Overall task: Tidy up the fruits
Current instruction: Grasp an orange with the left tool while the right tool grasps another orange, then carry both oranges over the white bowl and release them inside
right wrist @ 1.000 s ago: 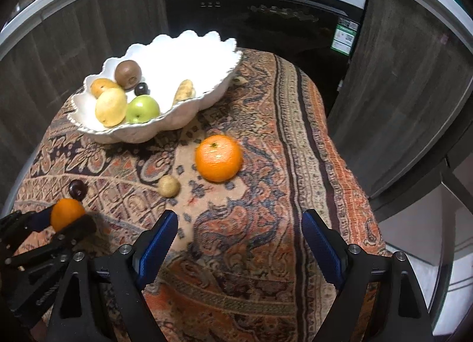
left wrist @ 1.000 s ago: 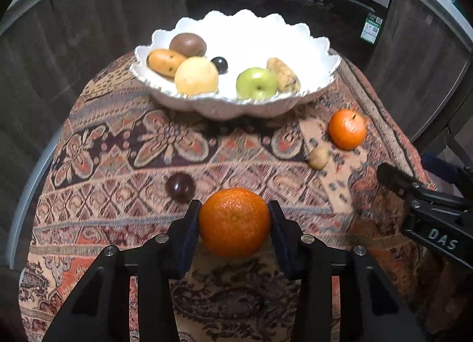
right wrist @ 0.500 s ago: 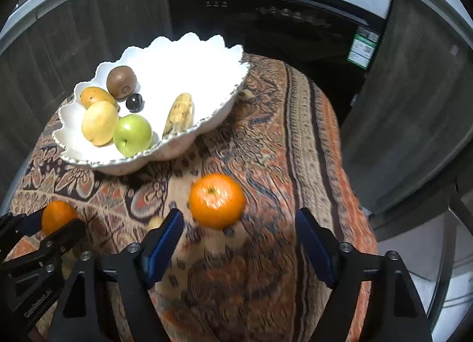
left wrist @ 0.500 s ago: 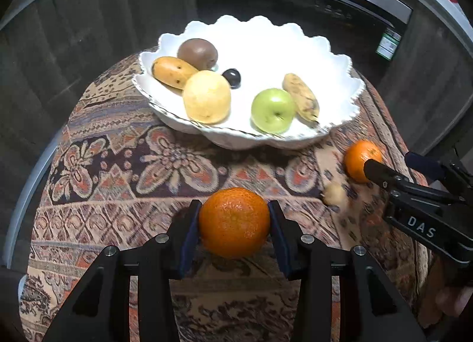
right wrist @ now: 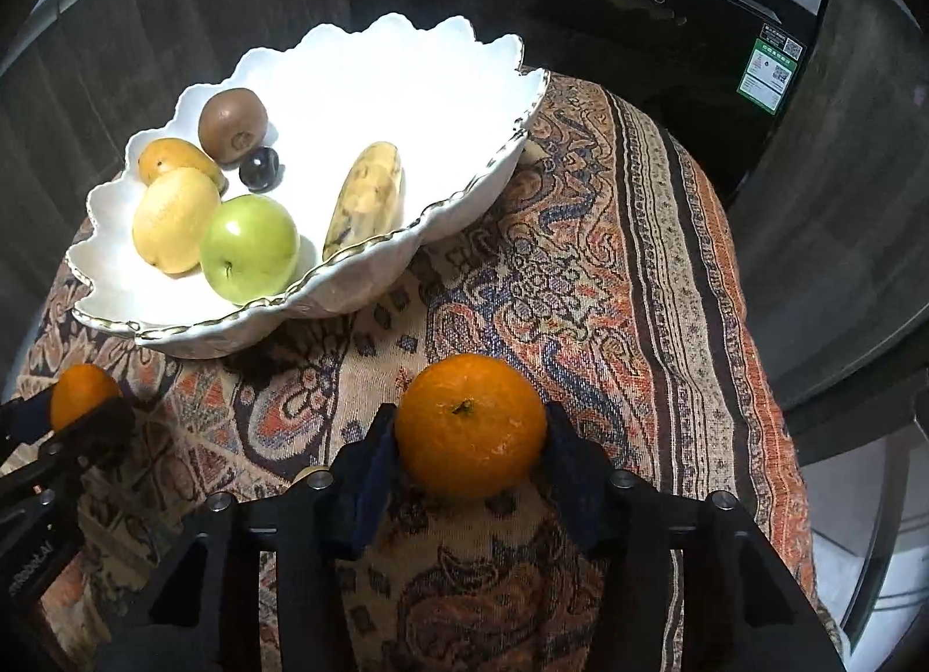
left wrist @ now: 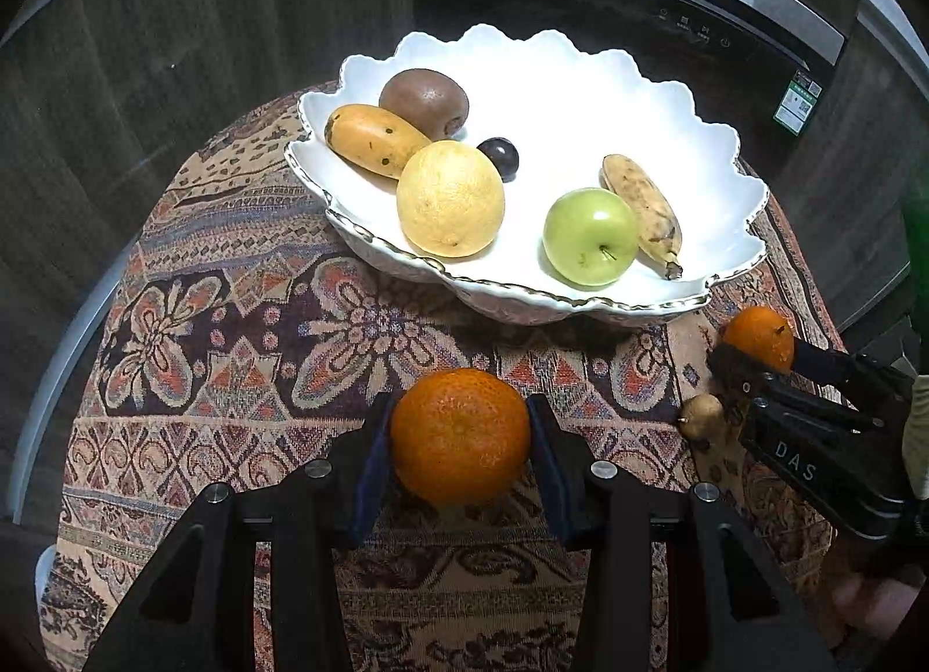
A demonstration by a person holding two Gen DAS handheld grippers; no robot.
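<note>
Two oranges are in hand: the left gripper [left wrist: 458, 439] is clamped on one orange [left wrist: 460, 435], and the right gripper [right wrist: 470, 437] has just been closing its fingers onto the other orange [right wrist: 470, 425]. Ahead of both, toward the table's far edge, the white bowl [left wrist: 580, 97] holds six fruits. One small fruit [left wrist: 701, 415] lies loose on the cloth.

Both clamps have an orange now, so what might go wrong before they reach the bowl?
The right gripper, whose fingers have just been closing, holds its round orange only at the sides; it may slip. The scalloped white bowl is crowded in front by a green apple and yellow citrus; a dropped orange could knock them.
</note>
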